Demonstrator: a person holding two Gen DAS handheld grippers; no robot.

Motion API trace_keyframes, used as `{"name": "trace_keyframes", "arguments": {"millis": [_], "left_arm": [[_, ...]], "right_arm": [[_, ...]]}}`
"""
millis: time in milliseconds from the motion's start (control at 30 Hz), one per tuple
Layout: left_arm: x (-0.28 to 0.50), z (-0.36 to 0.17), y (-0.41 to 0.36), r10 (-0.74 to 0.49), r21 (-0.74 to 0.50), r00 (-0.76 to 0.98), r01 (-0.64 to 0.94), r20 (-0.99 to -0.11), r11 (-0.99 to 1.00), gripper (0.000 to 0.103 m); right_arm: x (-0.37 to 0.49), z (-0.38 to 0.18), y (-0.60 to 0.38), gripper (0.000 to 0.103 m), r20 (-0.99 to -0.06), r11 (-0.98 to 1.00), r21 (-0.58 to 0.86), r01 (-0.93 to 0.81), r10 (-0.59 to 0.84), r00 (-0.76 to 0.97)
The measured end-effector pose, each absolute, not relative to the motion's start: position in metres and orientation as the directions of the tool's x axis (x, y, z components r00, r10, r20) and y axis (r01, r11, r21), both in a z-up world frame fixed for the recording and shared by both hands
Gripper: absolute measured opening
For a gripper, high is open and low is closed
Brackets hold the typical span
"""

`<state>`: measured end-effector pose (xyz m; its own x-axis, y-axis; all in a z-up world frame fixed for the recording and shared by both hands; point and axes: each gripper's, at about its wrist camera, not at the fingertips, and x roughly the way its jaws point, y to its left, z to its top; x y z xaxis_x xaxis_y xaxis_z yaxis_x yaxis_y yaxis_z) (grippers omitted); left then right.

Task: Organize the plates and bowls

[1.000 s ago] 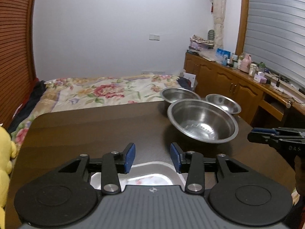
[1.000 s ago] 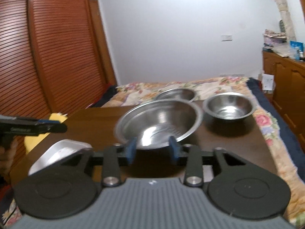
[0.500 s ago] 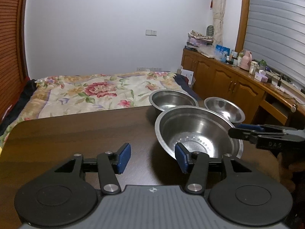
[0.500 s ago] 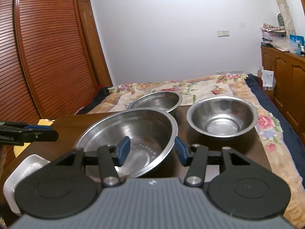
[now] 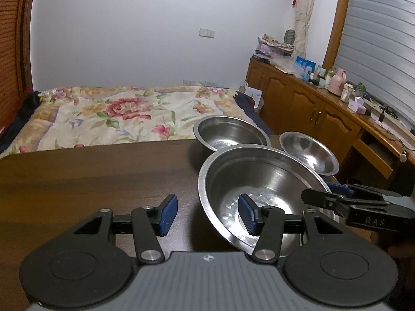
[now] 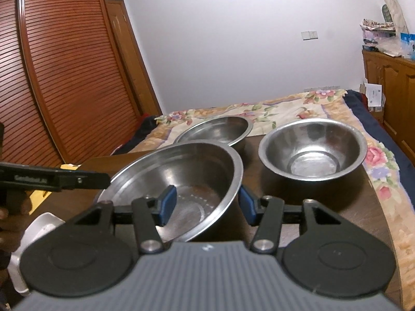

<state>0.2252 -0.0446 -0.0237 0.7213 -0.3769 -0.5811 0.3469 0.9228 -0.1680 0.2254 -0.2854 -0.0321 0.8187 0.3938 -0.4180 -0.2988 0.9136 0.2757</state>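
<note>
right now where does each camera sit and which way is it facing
Left wrist: on the left gripper, looking along its open fingers at the big bowl, bed behind; the right gripper shows at right.
Right wrist: on the right gripper, its open fingers straddling the big bowl's rim, wardrobe at left; the left gripper shows at left.
Shared: all three steel bowls, table, bed.

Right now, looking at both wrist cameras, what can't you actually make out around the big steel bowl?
- Right wrist view: the white dish is mostly hidden behind the gripper body.
- Both views: the big bowl near rim is covered by gripper bodies, so contact is unclear.
- Left wrist view: cabinet-top bottles are too small to identify.
</note>
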Motion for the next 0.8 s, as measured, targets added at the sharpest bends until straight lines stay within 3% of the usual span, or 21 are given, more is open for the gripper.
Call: {"name": "trace_keyframes", "arguments": {"millis": [600, 733, 800], "left_arm": [[0.244, -0.036, -0.046, -0.393, -0.224, 0.692, 0.326, -0.606, 0.918, 0.054], [0.247, -0.04, -0.049, -0.4, -0.232, 0.678, 0.329, -0.617, 0.915, 0.043], [0.248, -0.042, -0.049, -0.406, -0.241, 0.669, 0.33, -0.623, 0.913, 0.032]], "right_arm": [[0.231, -0.039, -0.29, 0.054, -0.419, 0.914, 0.298, -0.276, 0.385, 0.822], [0.232, -0.039, -0.291, 0.051, -0.418, 0.908, 0.31, -0.282, 0.396, 0.818], [0.233, -0.04, -0.291, 0.038, -0.42, 0.904, 0.316, -0.288, 0.406, 0.812]]}}
